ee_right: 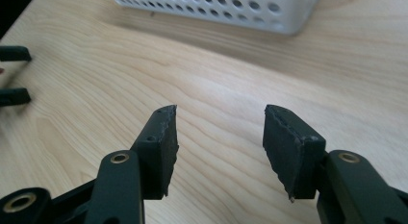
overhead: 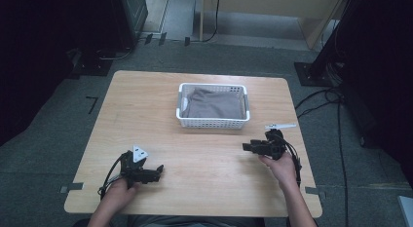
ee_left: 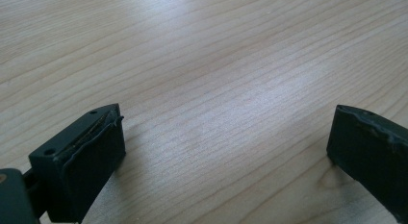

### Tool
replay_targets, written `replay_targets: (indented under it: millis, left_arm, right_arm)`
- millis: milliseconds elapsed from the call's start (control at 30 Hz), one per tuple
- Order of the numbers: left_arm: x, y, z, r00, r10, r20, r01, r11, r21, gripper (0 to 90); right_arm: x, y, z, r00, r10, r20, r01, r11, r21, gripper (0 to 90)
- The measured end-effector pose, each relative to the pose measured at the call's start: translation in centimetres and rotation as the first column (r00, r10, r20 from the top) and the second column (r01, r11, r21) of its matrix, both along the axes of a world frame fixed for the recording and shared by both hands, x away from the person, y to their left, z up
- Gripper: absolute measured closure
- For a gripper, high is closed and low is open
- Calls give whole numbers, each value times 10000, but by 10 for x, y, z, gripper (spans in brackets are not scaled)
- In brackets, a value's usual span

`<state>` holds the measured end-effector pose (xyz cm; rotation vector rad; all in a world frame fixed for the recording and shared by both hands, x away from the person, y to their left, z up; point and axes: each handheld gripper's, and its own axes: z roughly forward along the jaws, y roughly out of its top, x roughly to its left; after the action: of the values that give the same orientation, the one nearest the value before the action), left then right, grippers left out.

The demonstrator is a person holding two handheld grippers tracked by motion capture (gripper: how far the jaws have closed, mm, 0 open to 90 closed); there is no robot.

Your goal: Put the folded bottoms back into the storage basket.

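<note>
From the high view, a light wooden table (overhead: 195,159) with rounded corners is standing on grey carpet, and a white perforated plastic basket (overhead: 213,122) is sitting toward its far middle, holding a folded grey cloth (overhead: 214,104). A wide bare stretch of wood is lying between the basket and the near edge. The left gripper (overhead: 157,172) is resting near the near-left edge and the right gripper (overhead: 247,147) near the right edge, both pointing inward, well apart. A small white strip (overhead: 280,125) is lying just beyond the right gripper.

In the left gripper view, the left gripper (ee_left: 226,132) is showing its black jaws spread wide over smooth wood grain, nothing between them.

In the right gripper view, the right gripper (ee_right: 219,132) is holding its rough-edged jaws apart and empty; the basket (ee_right: 226,10) wall is crossing the far edge.
</note>
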<state>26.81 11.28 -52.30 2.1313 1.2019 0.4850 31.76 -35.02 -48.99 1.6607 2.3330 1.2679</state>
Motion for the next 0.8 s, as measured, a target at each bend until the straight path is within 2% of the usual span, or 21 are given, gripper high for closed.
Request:
replay_targets:
  millis: [267,433,567,667,800]
  left_arm:
    - [0,0,0,10000,-2,10,2,10000,-7,0]
    - [0,0,0,10000,9,7,-9,10000,-9,0]
    - [0,0,0,10000,7,14,-7,10000,-6,0]
    - [0,0,0,10000,10,19,-10,10000,-5,0]
    - [0,0,0,10000,9,14,-9,10000,-5,0]
  right_arm:
    - [-8,-10,-16,9999,-93,45,95,9986,-519,466]
    - [-13,-9,-21,9991,38,420,-4,9967,-813,473]
    - [-14,-11,-26,9973,-75,728,109,9989,-459,491]
    - [-14,-15,-30,9951,-475,870,480,9988,-41,531]
    - [-15,-17,-31,9922,-605,1086,613,9981,-32,540]
